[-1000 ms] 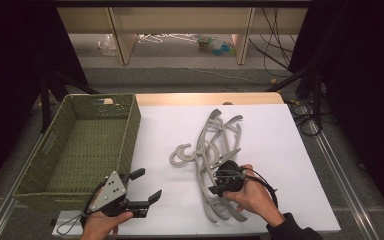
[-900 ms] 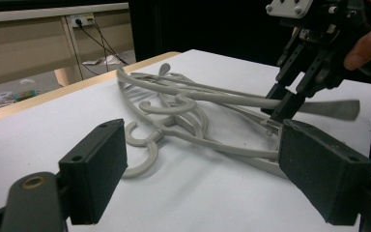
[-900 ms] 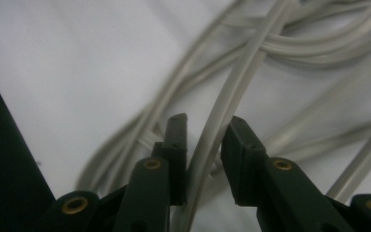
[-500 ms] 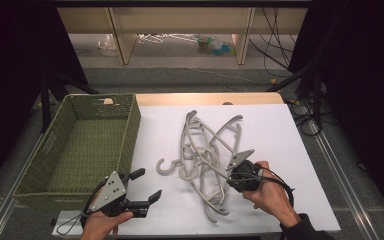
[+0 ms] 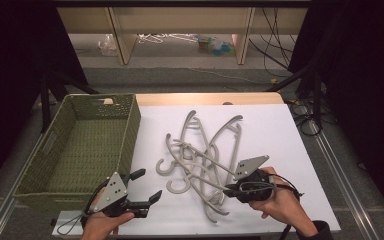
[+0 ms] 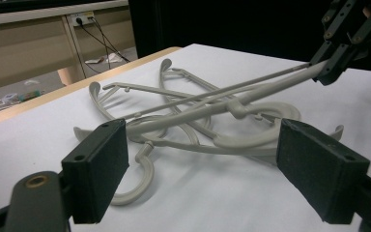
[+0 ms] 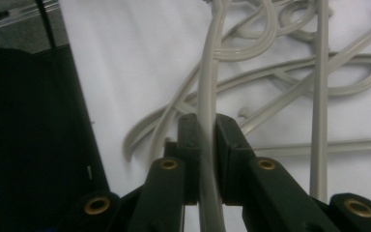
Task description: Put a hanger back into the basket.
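High view: While the left gripper (image 5: 140, 190) waits spread beside the basket (image 5: 60, 165), the hangers (image 5: 205, 155) sit farther from the basket than earlier.
Left gripper view: hanger arm (image 6: 251, 92) lifted.
Right gripper view: right gripper (image 7: 206, 145) has just closed, pinching it.

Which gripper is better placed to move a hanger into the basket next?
Right. The right gripper is already shut on a grey hanger from the pile. The left gripper is open, holding nothing, beside the green basket.
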`<act>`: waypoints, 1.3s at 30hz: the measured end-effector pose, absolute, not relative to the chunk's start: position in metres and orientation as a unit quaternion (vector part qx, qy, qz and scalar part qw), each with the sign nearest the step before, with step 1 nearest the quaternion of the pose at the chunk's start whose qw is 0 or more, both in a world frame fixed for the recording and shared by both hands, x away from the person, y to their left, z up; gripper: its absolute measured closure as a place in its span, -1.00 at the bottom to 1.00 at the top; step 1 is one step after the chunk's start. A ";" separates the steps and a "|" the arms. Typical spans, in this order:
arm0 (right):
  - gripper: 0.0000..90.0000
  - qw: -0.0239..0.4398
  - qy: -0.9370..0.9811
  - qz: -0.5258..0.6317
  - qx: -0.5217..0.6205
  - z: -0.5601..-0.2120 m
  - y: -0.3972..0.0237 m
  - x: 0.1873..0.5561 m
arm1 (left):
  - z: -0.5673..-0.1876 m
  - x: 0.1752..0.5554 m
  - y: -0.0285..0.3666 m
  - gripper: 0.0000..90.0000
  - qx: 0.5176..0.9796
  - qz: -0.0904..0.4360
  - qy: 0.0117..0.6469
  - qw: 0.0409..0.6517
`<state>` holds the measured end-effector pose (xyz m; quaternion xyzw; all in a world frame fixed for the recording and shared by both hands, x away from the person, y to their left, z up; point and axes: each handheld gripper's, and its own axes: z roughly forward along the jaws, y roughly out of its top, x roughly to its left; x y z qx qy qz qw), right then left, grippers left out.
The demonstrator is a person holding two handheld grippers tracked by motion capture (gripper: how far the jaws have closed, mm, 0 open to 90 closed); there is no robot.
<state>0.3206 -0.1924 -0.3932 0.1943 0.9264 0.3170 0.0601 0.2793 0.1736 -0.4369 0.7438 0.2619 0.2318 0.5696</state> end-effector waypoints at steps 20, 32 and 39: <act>0.83 -0.025 0.919 0.362 0.153 -0.403 -0.209 0.310 | -0.444 0.294 0.156 -0.35 0.804 0.239 0.191 0.510; 0.83 -0.043 0.919 0.368 0.132 -0.402 -0.212 0.305 | -0.457 0.311 0.130 -0.12 0.860 0.226 0.106 0.446; 0.83 -0.061 0.918 0.372 0.121 -0.405 -0.210 0.304 | -0.465 0.317 0.110 -0.04 0.885 0.223 0.044 0.407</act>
